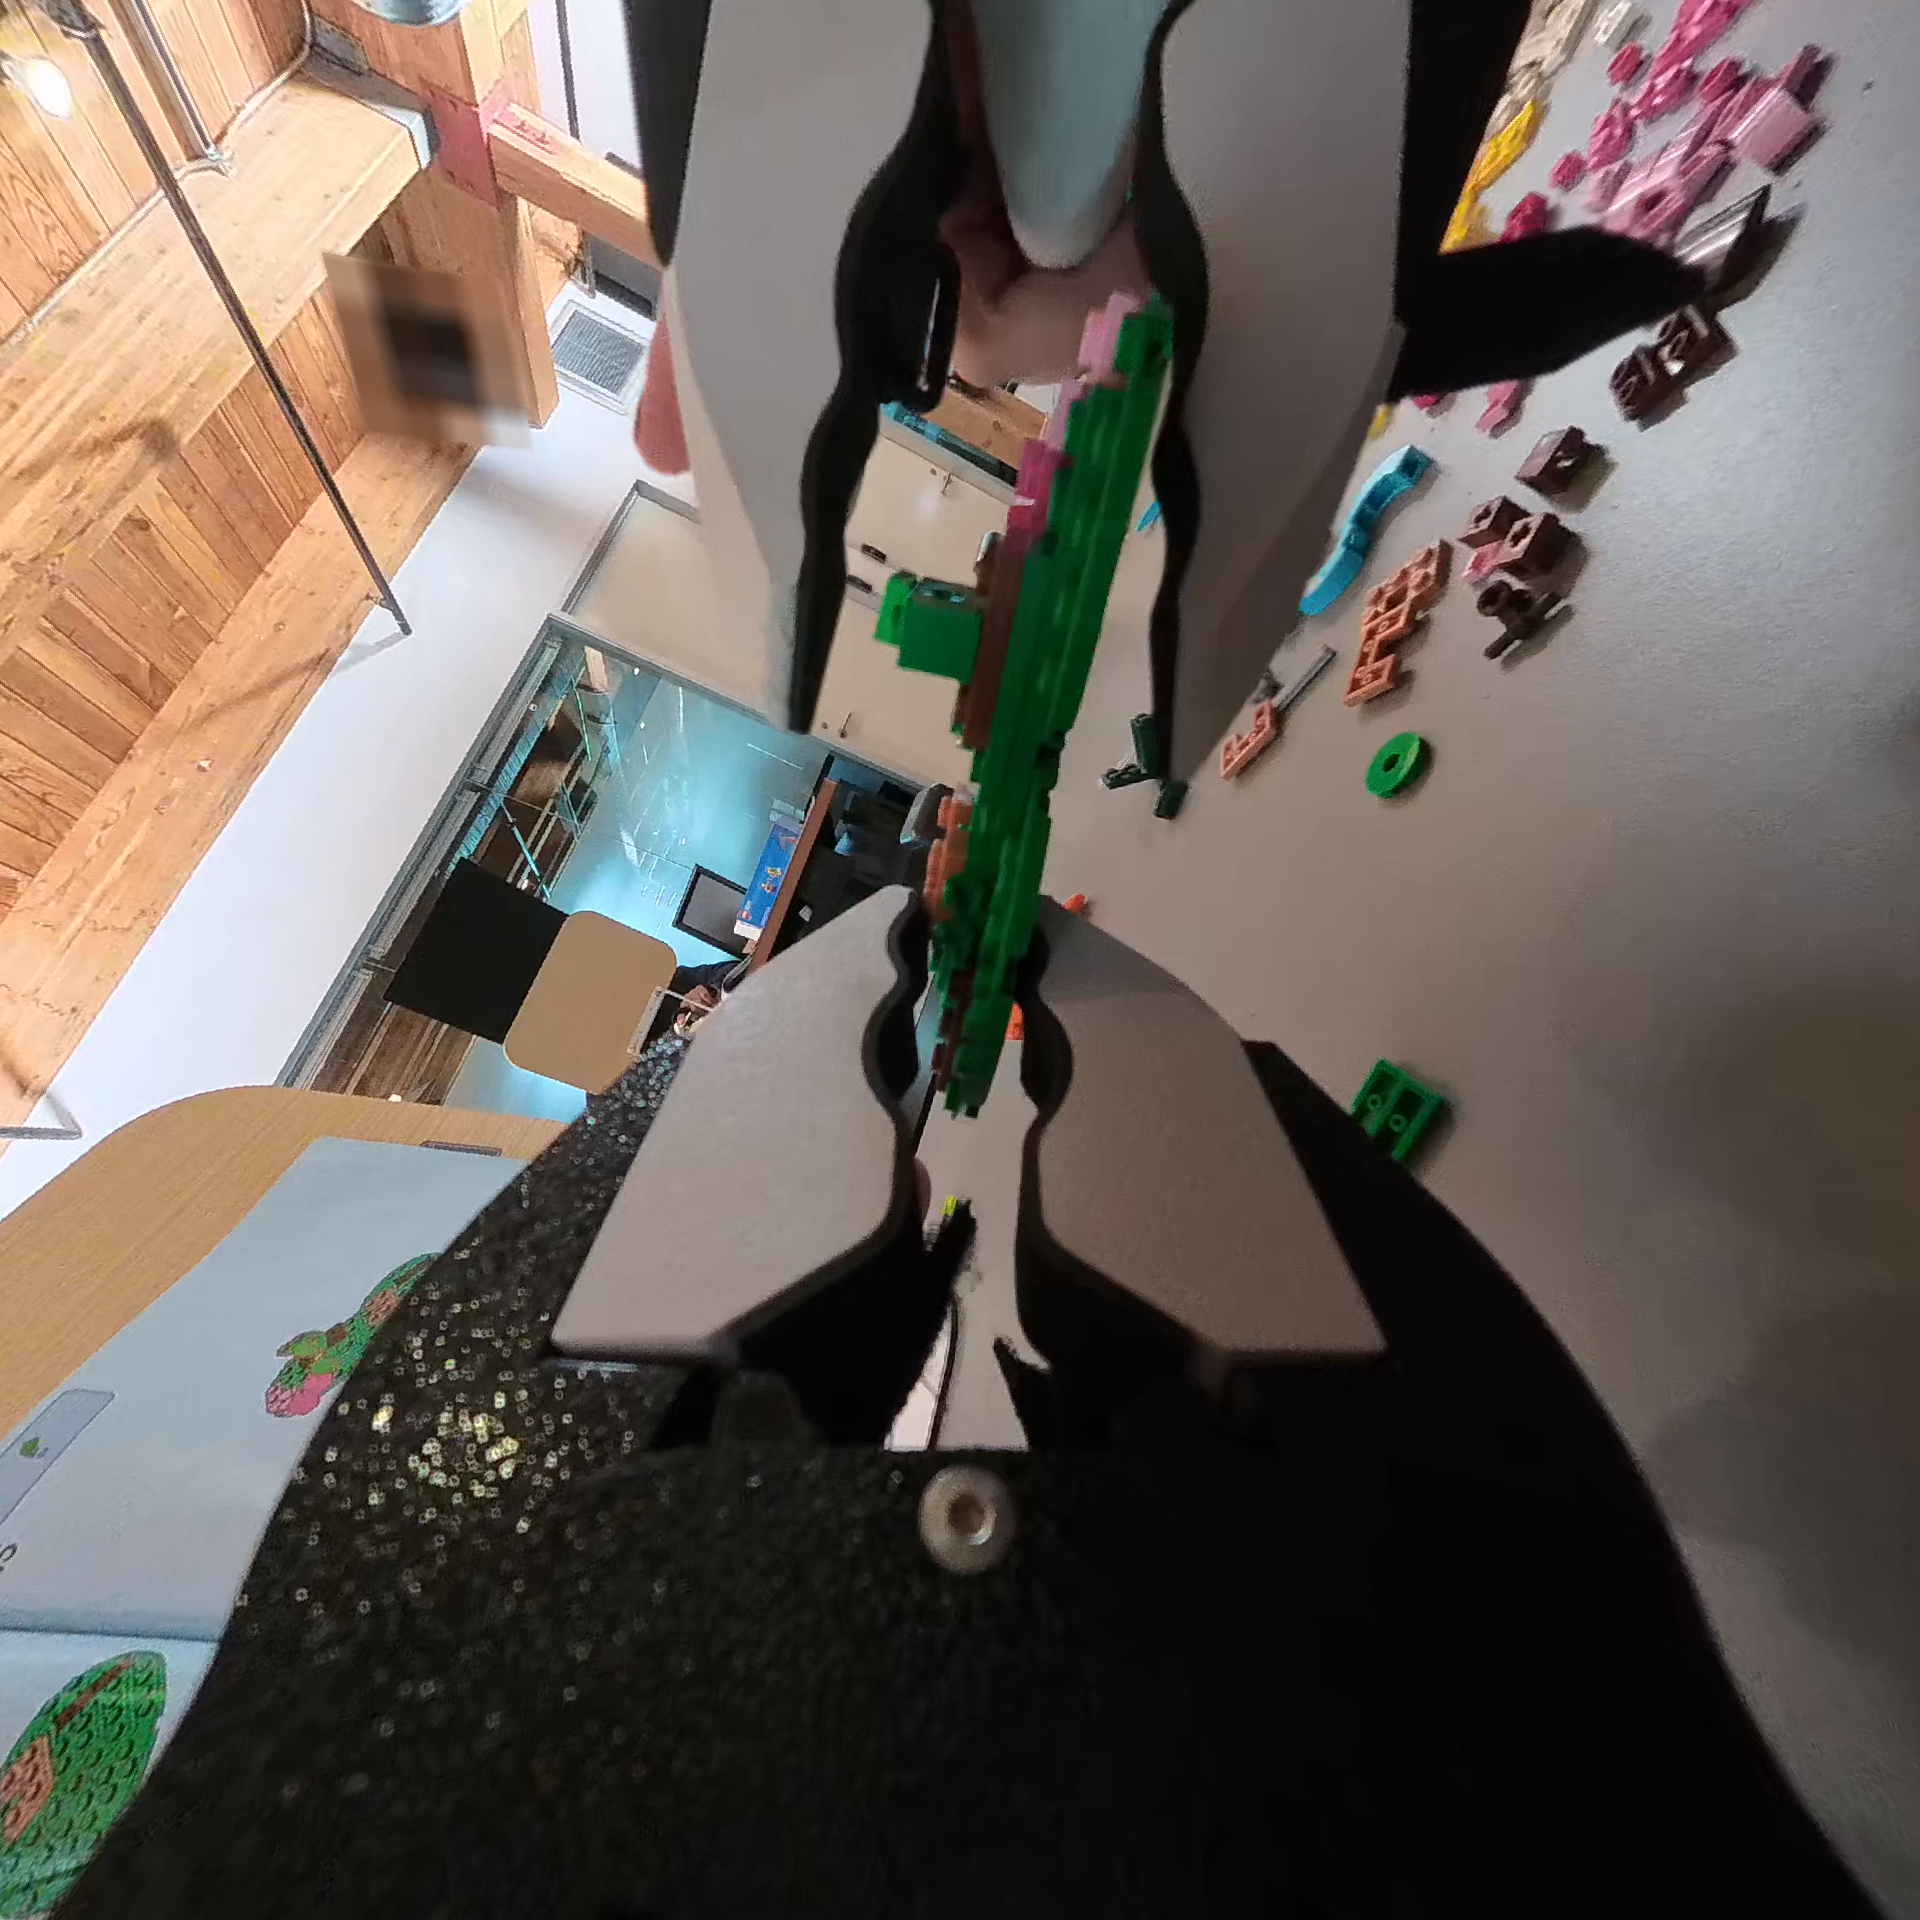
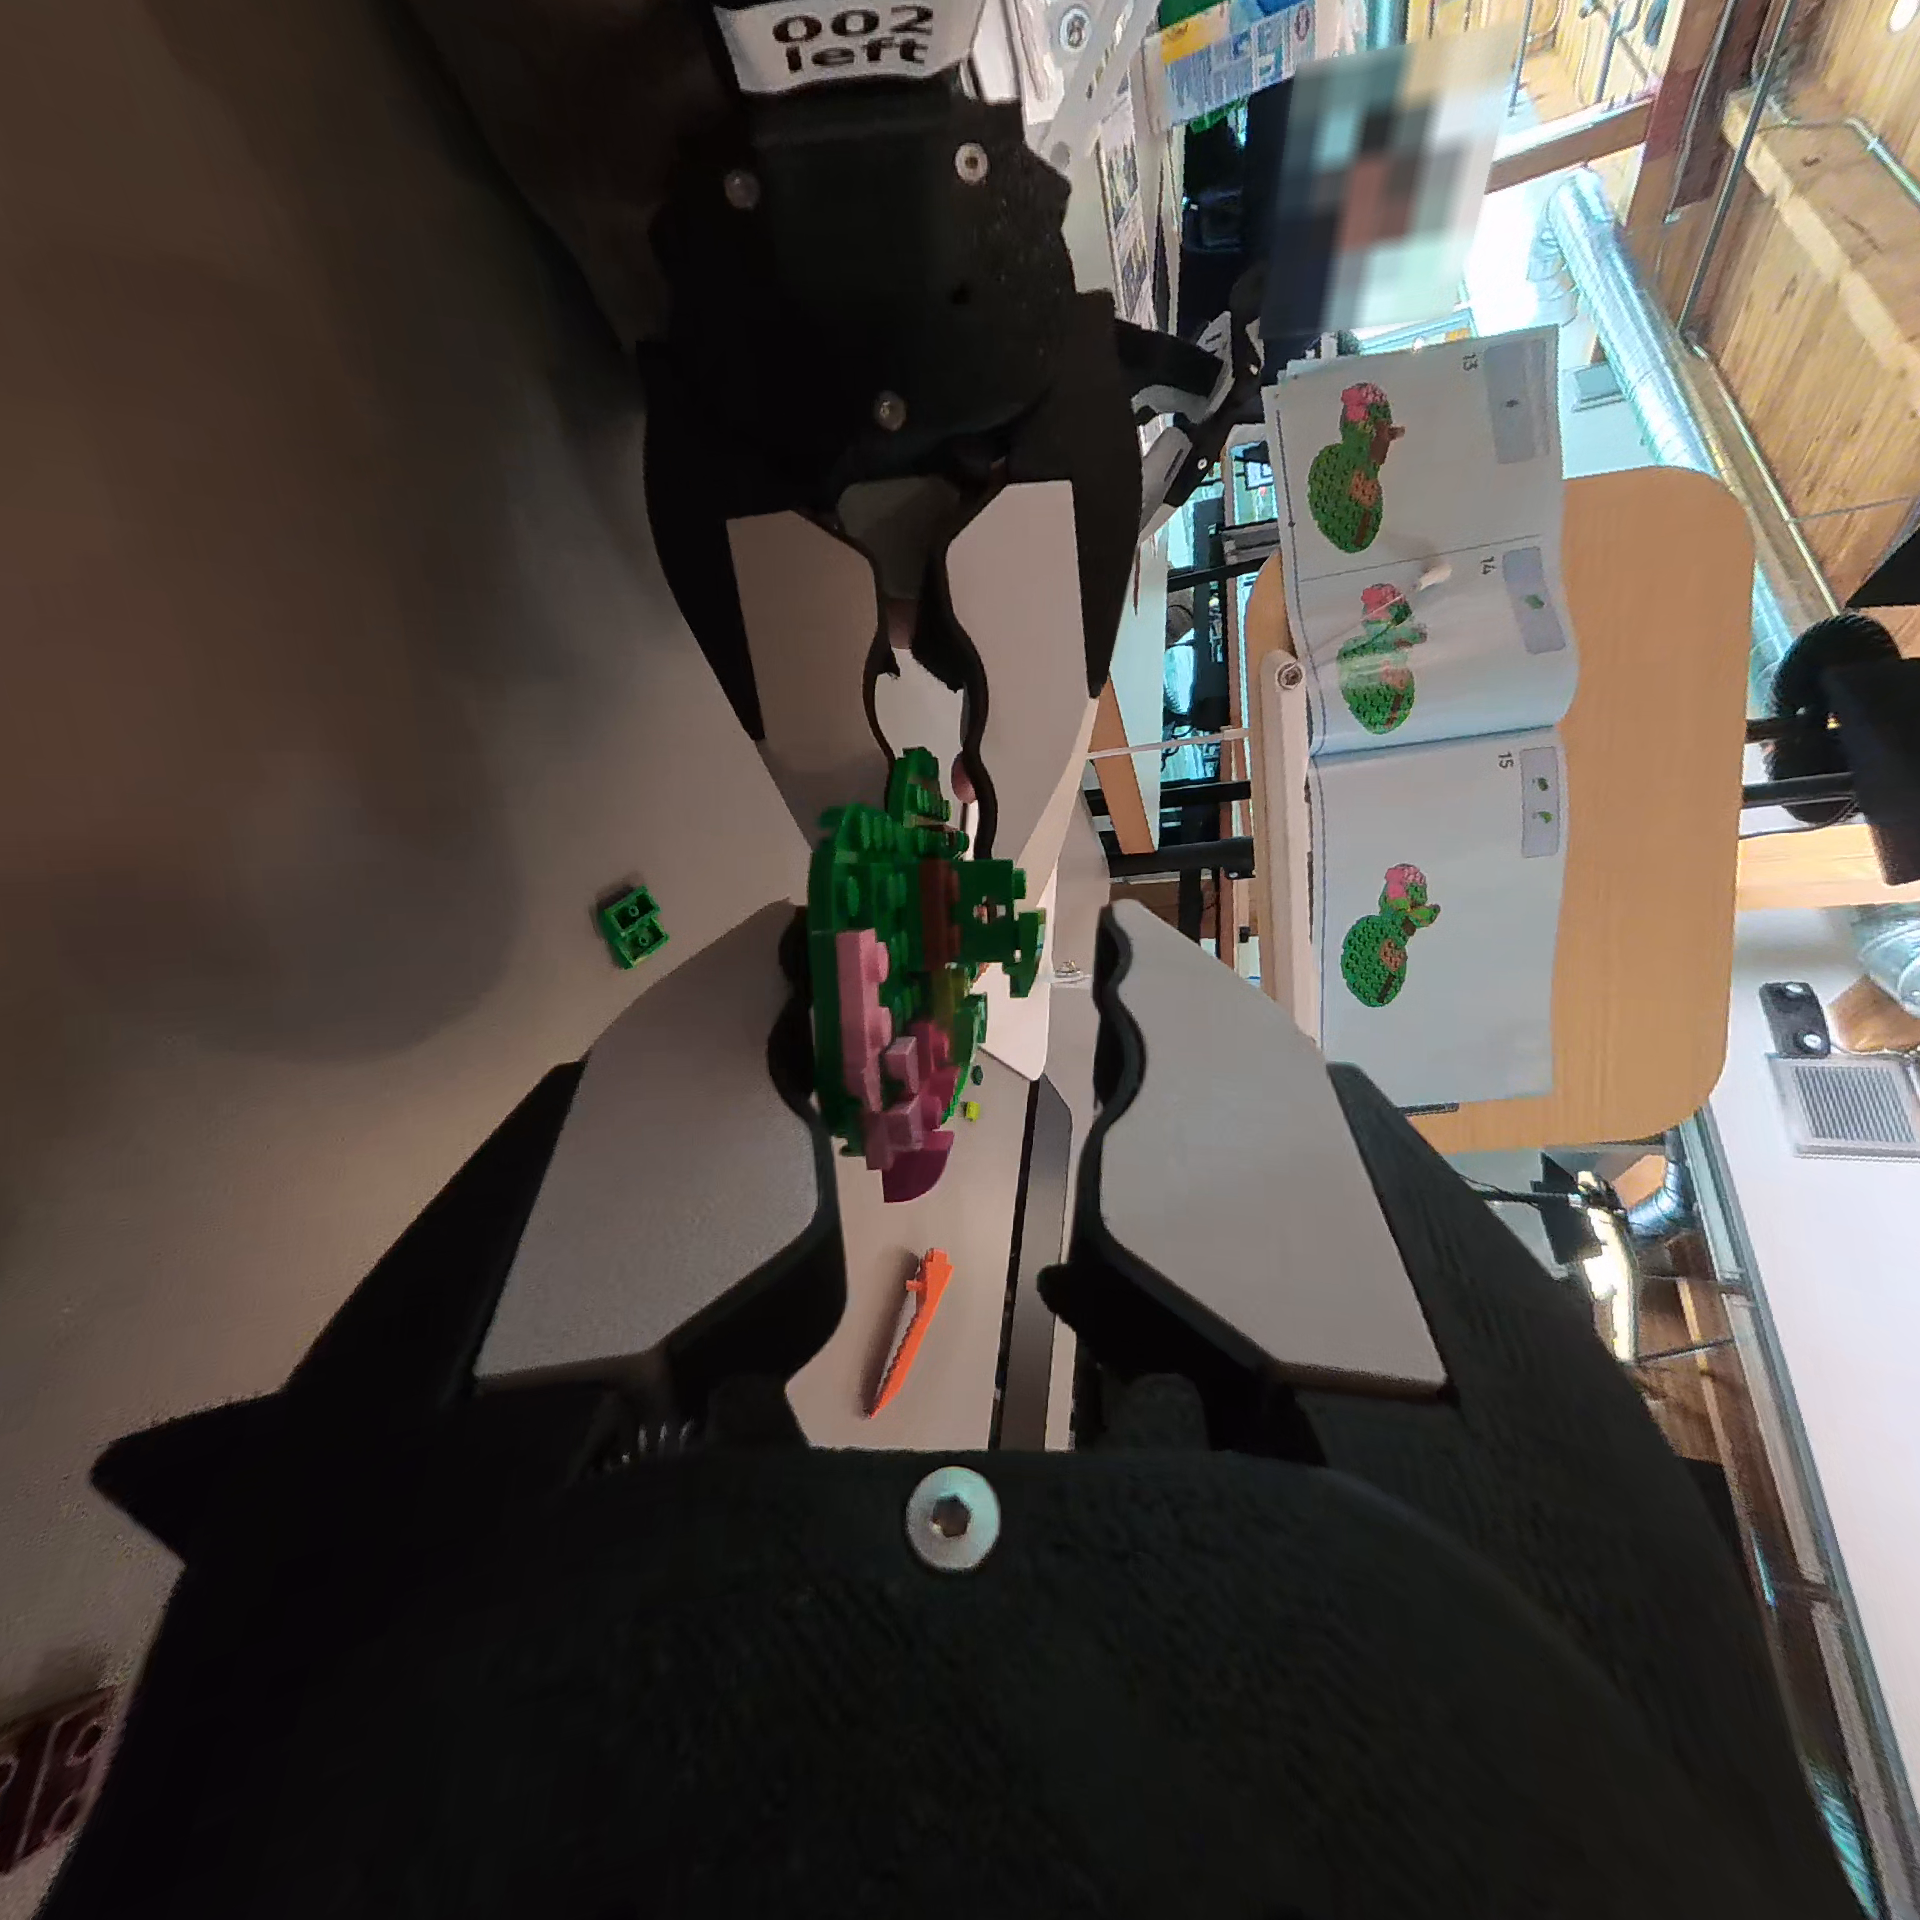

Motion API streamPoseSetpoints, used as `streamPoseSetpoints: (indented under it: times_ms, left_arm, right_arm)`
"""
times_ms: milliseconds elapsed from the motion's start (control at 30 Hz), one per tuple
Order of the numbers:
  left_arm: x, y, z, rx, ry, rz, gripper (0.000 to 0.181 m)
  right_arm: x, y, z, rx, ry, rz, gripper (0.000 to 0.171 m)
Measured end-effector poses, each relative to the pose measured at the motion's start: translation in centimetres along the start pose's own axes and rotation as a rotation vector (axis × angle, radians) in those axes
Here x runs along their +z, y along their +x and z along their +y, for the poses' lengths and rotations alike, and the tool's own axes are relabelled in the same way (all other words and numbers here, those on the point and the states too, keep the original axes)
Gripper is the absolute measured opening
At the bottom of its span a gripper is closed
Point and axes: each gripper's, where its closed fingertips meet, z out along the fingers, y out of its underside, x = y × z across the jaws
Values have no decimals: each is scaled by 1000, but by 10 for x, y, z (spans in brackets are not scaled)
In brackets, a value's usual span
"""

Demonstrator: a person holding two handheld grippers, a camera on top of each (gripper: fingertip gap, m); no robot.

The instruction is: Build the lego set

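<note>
The Lego build [image 1: 1039, 644] is a green base plate with pink, brown and green bricks on one face. It is held up on edge above the grey table [image 1: 1610, 935]. My left gripper [image 1: 971, 997] is shut on its near edge. In the right wrist view the build [image 2: 862, 935] shows its studded face, and the left gripper [image 2: 935, 800] pinches its far edge. My right gripper [image 2: 951, 925] is open with its jaws on both sides of the build, and the plate's back rests against its left finger [image 2: 727, 1039]. The right gripper [image 1: 987, 743] also shows in the left wrist view.
Loose pieces lie on the table: a pink pile [image 1: 1683, 135], brown bricks [image 1: 1517, 540], a blue curved piece [image 1: 1361, 530], a green disc [image 1: 1395, 765], a small green brick [image 2: 631, 925] and an orange separator tool [image 2: 904, 1330]. An open instruction booklet [image 2: 1434, 727] leans on a wooden stand. Less than 4 cm separates the two grippers' tips.
</note>
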Motion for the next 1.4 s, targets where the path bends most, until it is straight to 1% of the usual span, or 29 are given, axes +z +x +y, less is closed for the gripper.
streamPoseSetpoints:
  times_ms: [133, 300, 567, 733, 767, 800, 833, 1000, 1100, 1167, 1233, 1300, 1400]
  left_arm:
    - [0, 0, 0, 0, -1, 2, 15]
    - [0, 1, 0, -9, -2, 8, 15]
    - [1, 6, -1, 7, -4, 26, 15]
    - [2, 4, 3, -8, -12, 12, 15]
    - [1, 2, 5, 2, -20, 0, 15]
    - [1, 2, 7, 21, -33, -4, 15]
    - [1, 2, 10, 32, -44, -6, 15]
    - [1, -1, 25, 59, -93, -28, 15]
    - [2, 0, 39, 98, -141, -36, 14]
    - [1, -1, 45, 97, -161, -41, 15]
    - [0, -5, 51, 106, -184, -61, 14]
    - [-2, -9, 56, 122, -206, -80, 14]
    - [-3, -12, 65, 134, -245, -101, 14]
  right_arm:
    - [0, -1, 0, -14, -2, 1, 35]
    - [0, 3, 1, -36, -23, 27, 30]
    - [-1, -2, 3, -30, -19, -35, 27]
    - [2, -1, 6, 38, -28, -16, 29]
    - [0, 0, 8, 63, -33, -15, 37]
    - [-3, 1, 12, 111, -37, -10, 50]
    - [-7, 4, 15, 177, -37, 3, 54]
    - [-34, 6, 41, 548, -51, 102, 53]
    - [-50, 1, 60, 791, -79, 207, 47]
    - [-60, -2, 75, 943, -105, 305, 35]
    - [-66, -7, 88, 1035, -143, 380, 23]
    - [-72, -8, 98, 1048, -186, 449, 15]
    - [-88, 3, 106, 989, -218, 562, 0]
